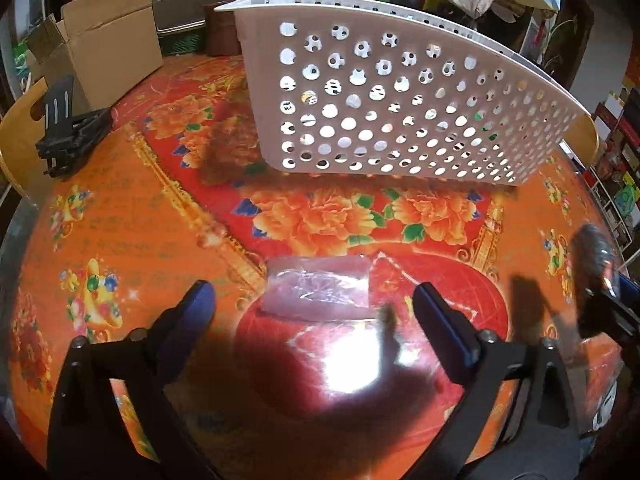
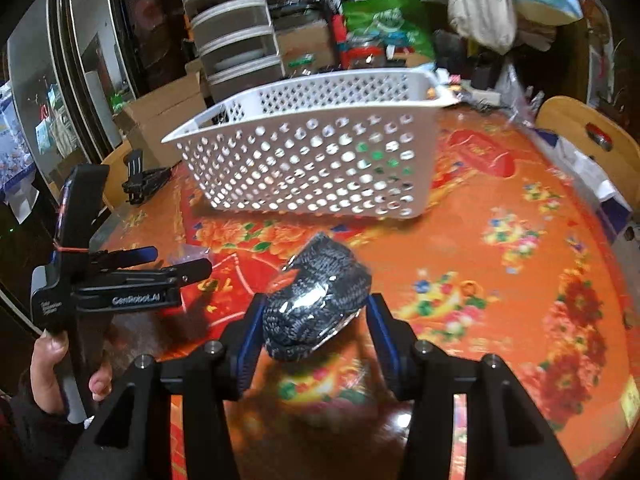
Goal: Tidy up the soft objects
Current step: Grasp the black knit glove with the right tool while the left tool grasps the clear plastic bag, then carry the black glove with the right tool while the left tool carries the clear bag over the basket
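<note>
A flat clear plastic packet (image 1: 320, 286) with something pinkish inside lies on the red flowered tablecloth. My left gripper (image 1: 316, 316) hangs open just short of it, one finger to each side, touching nothing. A dark grey knitted bundle (image 2: 316, 300) in clear wrap sits between the blue pads of my right gripper (image 2: 316, 322), which is shut on it above the table. The white perforated basket (image 2: 304, 160) stands behind both grippers, and I cannot see its inside. In the right wrist view a hand (image 2: 48, 360) holds the left gripper (image 2: 180, 261) at the left edge.
A cardboard box (image 1: 108, 40) and a black folded stand (image 1: 68, 132) sit at the table's far left. Wooden chair backs (image 2: 588, 136) rise past the right rim. A red packet (image 2: 480, 152) lies right of the basket. Shelves and bags crowd the background.
</note>
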{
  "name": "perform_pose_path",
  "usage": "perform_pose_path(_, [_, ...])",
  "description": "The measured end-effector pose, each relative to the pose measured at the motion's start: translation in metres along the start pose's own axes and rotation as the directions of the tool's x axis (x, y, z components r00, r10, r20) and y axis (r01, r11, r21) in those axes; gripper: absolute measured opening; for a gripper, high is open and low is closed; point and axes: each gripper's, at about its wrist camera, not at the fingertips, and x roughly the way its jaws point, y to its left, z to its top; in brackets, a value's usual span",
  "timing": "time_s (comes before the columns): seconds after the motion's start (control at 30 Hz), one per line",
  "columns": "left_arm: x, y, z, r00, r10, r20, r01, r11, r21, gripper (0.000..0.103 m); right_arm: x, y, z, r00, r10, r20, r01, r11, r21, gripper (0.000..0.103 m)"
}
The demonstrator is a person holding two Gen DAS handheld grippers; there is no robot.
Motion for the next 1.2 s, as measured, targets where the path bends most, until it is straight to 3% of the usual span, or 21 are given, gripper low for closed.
perform_pose_path(0.07, [0.001, -0.003, -0.002, 1.000, 0.016, -0.005, -0.016, 1.000, 0.004, 0.071, -0.007, -0.004, -0.003, 1.000, 0.003, 0.009, -0.003, 1.000, 0.000, 0.050])
perform_pose_path(0.2, [0.000, -0.013, -0.006, 0.999, 0.039, 0.006, -0.039, 0.999, 0.015, 0.053, -0.015, -0.009, -0.008, 1.000, 0.008, 0.019, -0.008, 1.000, 0.003, 0.050])
perform_pose_path(0.5, [-0.055, -0.020, -0.029, 0.992, 0.033, 0.119, -0.038, 0.998, 0.040, 0.053, -0.029, -0.008, -0.013, 0.999, 0.003, 0.039, -0.003, 1.000, -0.024, 0.050])
perform_pose_path(0.73, [-0.125, -0.019, -0.026, 0.971, 0.027, 0.236, -0.044, 0.997, 0.067, 0.053, -0.046, 0.001, -0.004, 0.997, -0.008, 0.072, 0.012, 0.998, -0.055, 0.050])
perform_pose_path(0.97, [-0.161, -0.021, -0.012, 0.960, -0.012, 0.279, -0.014, 0.996, 0.089, 0.053, -0.058, 0.009, 0.015, 0.995, -0.028, 0.100, 0.036, 0.996, -0.082, 0.050])
perform_pose_path(1.2, [-0.170, -0.020, 0.010, 0.958, -0.031, 0.285, 0.005, 0.996, 0.091, 0.053, -0.063, 0.007, 0.040, 0.991, -0.051, 0.125, 0.063, 0.993, -0.095, 0.050])
